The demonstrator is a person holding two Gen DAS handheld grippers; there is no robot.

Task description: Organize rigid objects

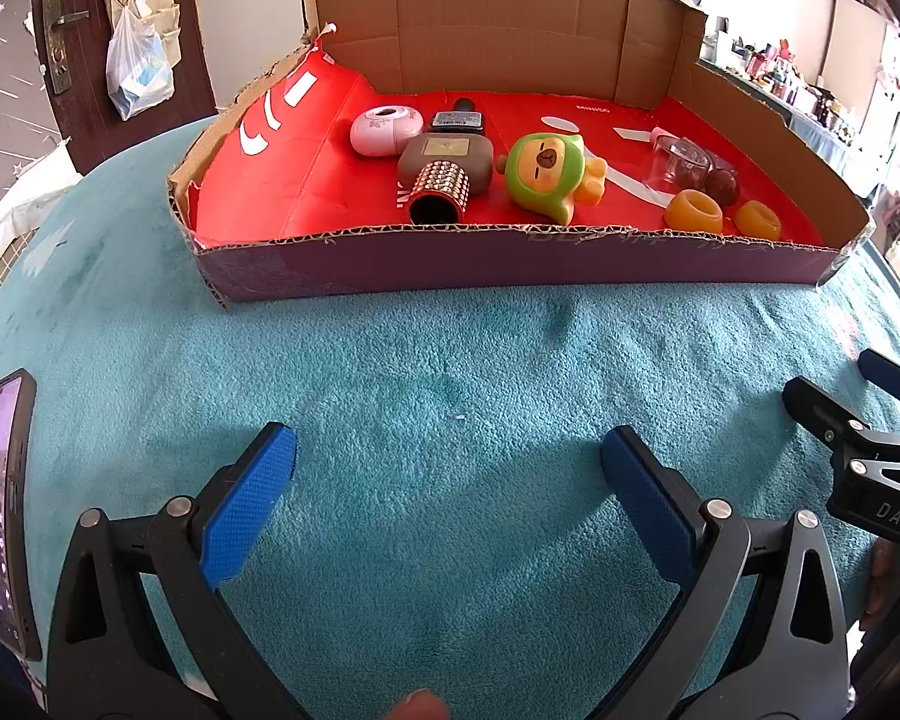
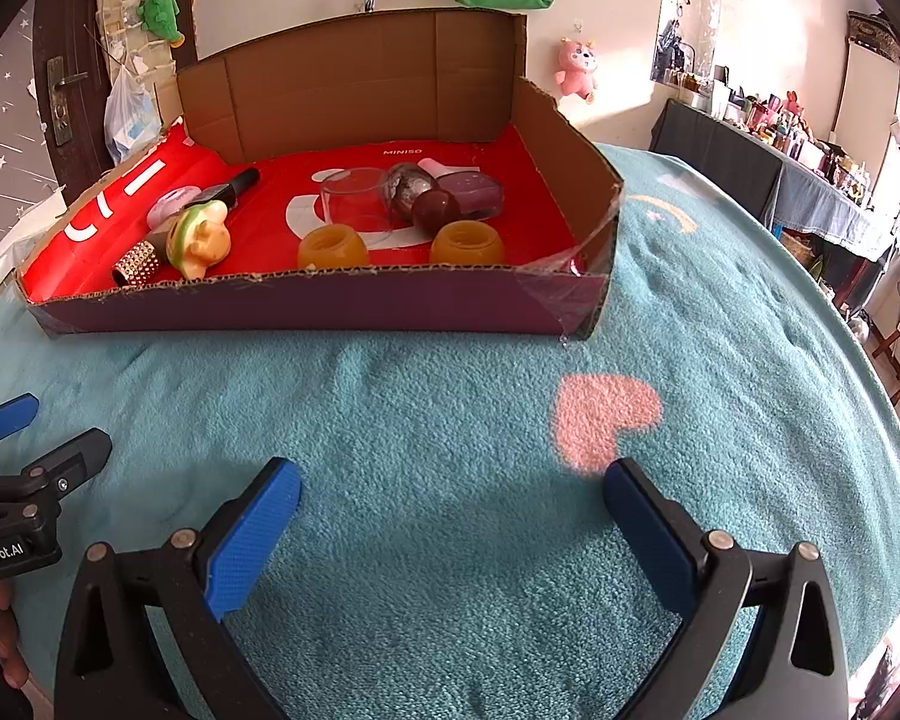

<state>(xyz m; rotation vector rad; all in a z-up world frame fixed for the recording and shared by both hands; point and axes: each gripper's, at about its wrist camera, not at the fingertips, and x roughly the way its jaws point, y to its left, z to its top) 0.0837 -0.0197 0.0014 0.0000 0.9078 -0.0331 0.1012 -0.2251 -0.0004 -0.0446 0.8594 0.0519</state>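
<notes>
- Risk: clear cup (image 2: 354, 199) is see-through & crowded by dark egg (image 2: 435, 208) + orange rings (image 2: 332, 246); a reach in could knock neighbours or misjudge its rim.
- Risk: box front wall (image 1: 510, 264) is low but cut ragged; fingers could snag it going in.
- Left gripper (image 1: 447, 468): jaws wide apart, nothing btwn pads, hovers over teal blanket (image 1: 450, 360), well short of box.
- Right gripper (image 2: 450, 498): same, wide apart, empty, above blanket.
- All items sit inside cardboard box: green toy (image 1: 546, 174) mid, studded tube (image 1: 441, 192) left of it.
</notes>
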